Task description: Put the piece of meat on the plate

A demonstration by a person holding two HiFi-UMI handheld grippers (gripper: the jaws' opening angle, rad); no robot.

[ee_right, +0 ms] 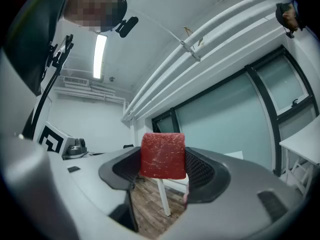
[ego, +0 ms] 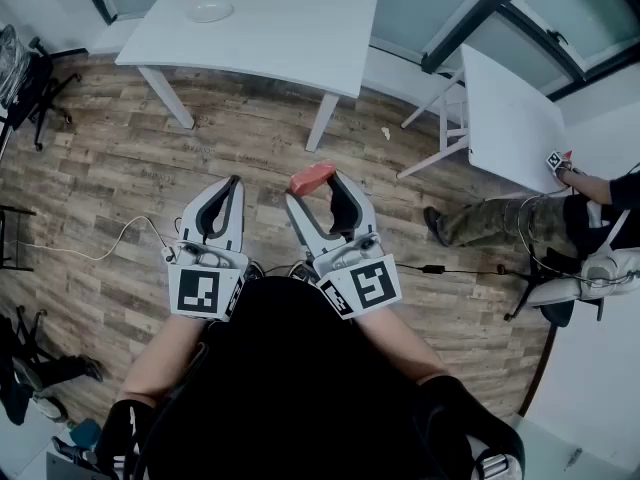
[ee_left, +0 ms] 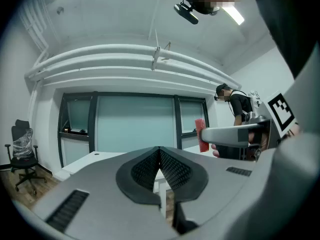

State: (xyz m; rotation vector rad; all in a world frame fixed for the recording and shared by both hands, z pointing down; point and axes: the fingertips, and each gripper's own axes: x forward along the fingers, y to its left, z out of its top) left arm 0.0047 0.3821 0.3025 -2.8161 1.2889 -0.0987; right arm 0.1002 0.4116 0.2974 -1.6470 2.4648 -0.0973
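The piece of meat (ego: 312, 179) is a red block clamped between the jaws of my right gripper (ego: 315, 190), held in the air over the wooden floor. In the right gripper view the meat (ee_right: 162, 155) fills the gap between both pads. My left gripper (ego: 233, 184) is beside it on the left, shut with nothing in it; its pads (ee_left: 172, 170) meet at the tips. From the left gripper view the meat (ee_left: 200, 135) shows at the end of the right gripper's jaw. A white plate (ego: 208, 10) lies on the white table (ego: 290, 38) ahead, well beyond both grippers.
A second white table (ego: 510, 118) stands at the right, with a seated person (ego: 500, 218) next to it. An office chair (ego: 25, 68) is at the far left. A white cable (ego: 110, 243) runs across the wooden floor.
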